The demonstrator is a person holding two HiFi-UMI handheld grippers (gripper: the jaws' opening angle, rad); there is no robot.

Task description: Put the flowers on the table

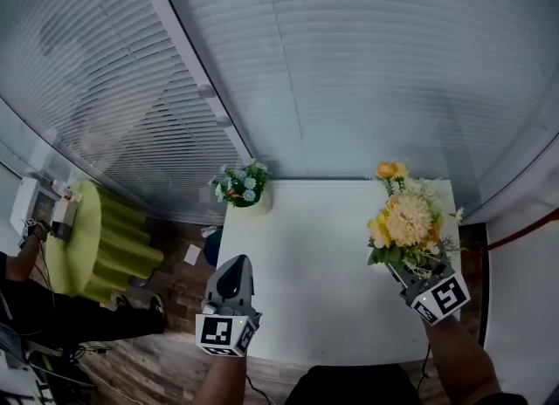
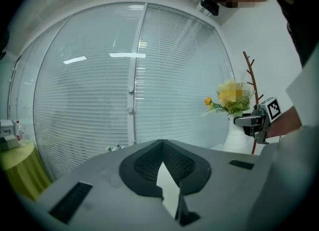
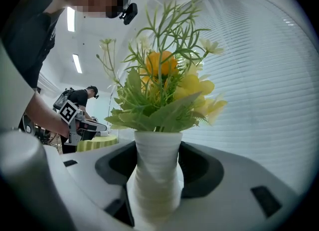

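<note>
Holding the white ribbed vase [image 3: 155, 175] of yellow and orange flowers [image 1: 406, 216] upright by its waist in the right gripper [image 1: 403, 271], over the right side of the white table [image 1: 306, 255]. Probably light but top-heavy, hard, slick and chippable, so best squeezed on the ribbed body, never the floppy stems. Hovering with the left gripper [image 1: 234, 265] pinched shut and empty near the front edge.
</note>
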